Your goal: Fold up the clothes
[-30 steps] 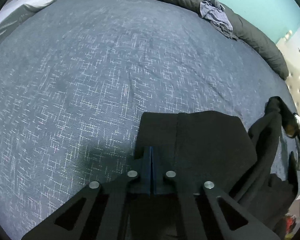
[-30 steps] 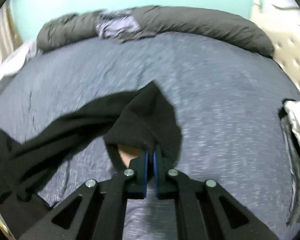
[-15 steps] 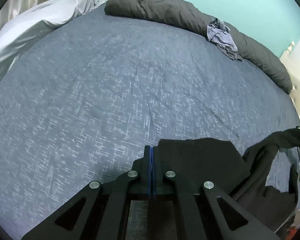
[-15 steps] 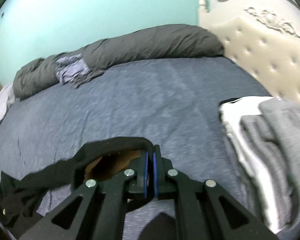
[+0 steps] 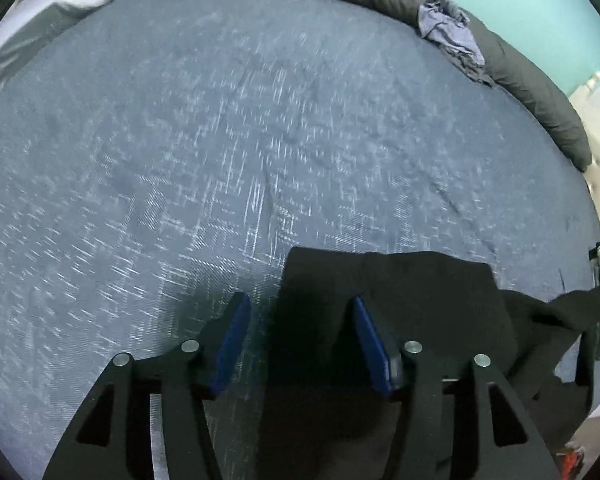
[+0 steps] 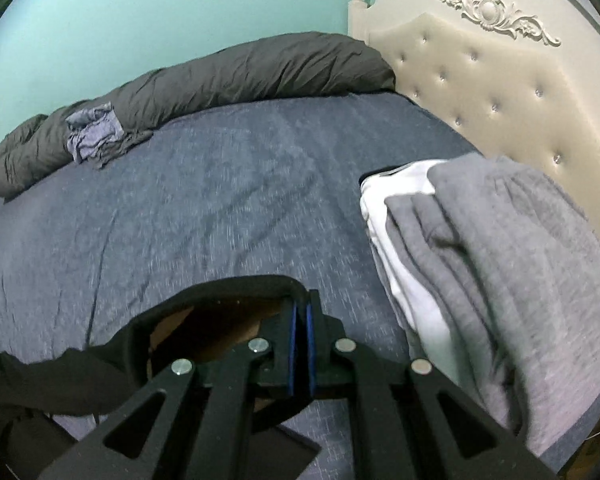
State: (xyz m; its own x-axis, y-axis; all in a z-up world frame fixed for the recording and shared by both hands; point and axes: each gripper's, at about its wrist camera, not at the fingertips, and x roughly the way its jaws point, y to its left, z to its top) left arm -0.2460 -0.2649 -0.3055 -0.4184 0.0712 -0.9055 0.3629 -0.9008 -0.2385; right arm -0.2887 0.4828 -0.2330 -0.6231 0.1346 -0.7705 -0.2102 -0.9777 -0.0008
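Seen from the left wrist, the left claw (image 5: 298,338) stands wide apart, its blue pads (image 5: 232,344) spread over the bed (image 5: 228,152) with nothing pinched between them. The black garment (image 5: 400,304) lies flat on the blue-grey sheet right in front of it; its left edge runs down between the two fingers, and the right finger sits over the cloth. The garment's far end trails off to the right in a rumpled, raised fold. Along the far side of the bed lies a rolled dark grey duvet (image 5: 532,92), with a crumpled lavender cloth (image 5: 448,28) resting on top of it, and a pale sheet (image 5: 72,4) is bunched at the top left corner. From the right wrist, the right claw (image 6: 300,332) is clamped tight on the black garment (image 6: 236,288), its pads pressed together on a thick hem that arches up and to the left like a loop before the cloth sags down onto the sheet at the lower left. Just to the right of this claw sits a stack of folded clothes (image 6: 500,264), grey pieces on top and a white one beneath, close against the cream tufted headboard (image 6: 500,80). The same dark duvet (image 6: 228,76) and lavender cloth (image 6: 94,132) lie along the teal wall (image 6: 160,12) at the far side of the bed (image 6: 220,200).
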